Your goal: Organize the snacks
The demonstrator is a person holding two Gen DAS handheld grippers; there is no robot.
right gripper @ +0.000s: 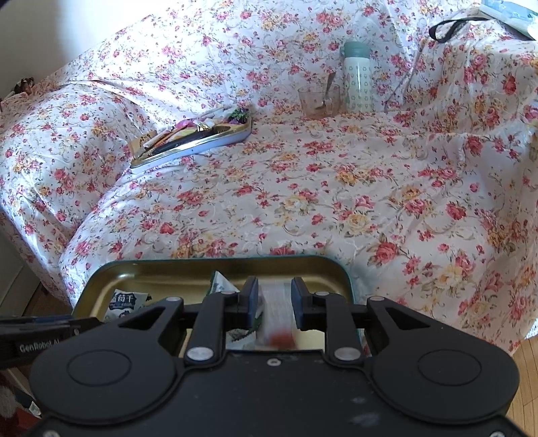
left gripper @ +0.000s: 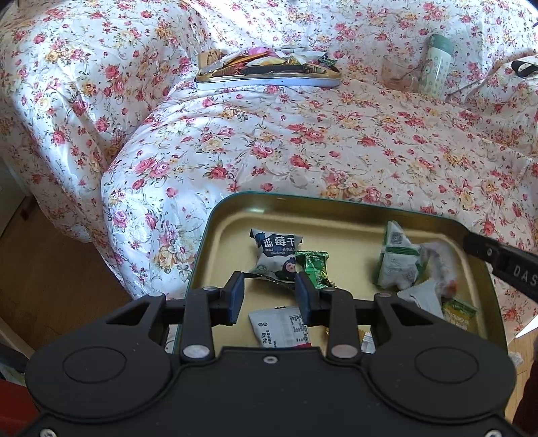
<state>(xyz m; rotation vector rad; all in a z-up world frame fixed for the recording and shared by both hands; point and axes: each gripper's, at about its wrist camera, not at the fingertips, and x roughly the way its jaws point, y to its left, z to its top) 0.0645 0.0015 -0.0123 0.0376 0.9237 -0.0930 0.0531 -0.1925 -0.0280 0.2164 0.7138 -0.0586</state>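
Note:
A green tin with a gold inside point(left gripper: 336, 211) sits at the near edge of the flowered bed and holds several snack packets. My left gripper point(left gripper: 270, 291) is open and empty above it, over a blue-and-white dried blueberry packet point(left gripper: 274, 250) and a green candy point(left gripper: 316, 267). A white-green packet point(left gripper: 396, 259) lies at the tin's right. My right gripper point(right gripper: 275, 304) hangs over the same tin point(right gripper: 302, 262), its jaws partly apart with a blurred clear packet with red in it point(right gripper: 277, 316) between them. A second tin point(left gripper: 269, 79) full of snacks sits far back; it also shows in the right wrist view point(right gripper: 191, 144).
A glass cup with a spoon point(right gripper: 319, 101) and a pale green bottle point(right gripper: 358, 80) stand at the back right of the bed. A black strap point(right gripper: 450, 28) lies beyond them. Wooden floor point(left gripper: 50, 269) shows at the left. The right gripper's arm point(left gripper: 504, 265) crosses the tin's right edge.

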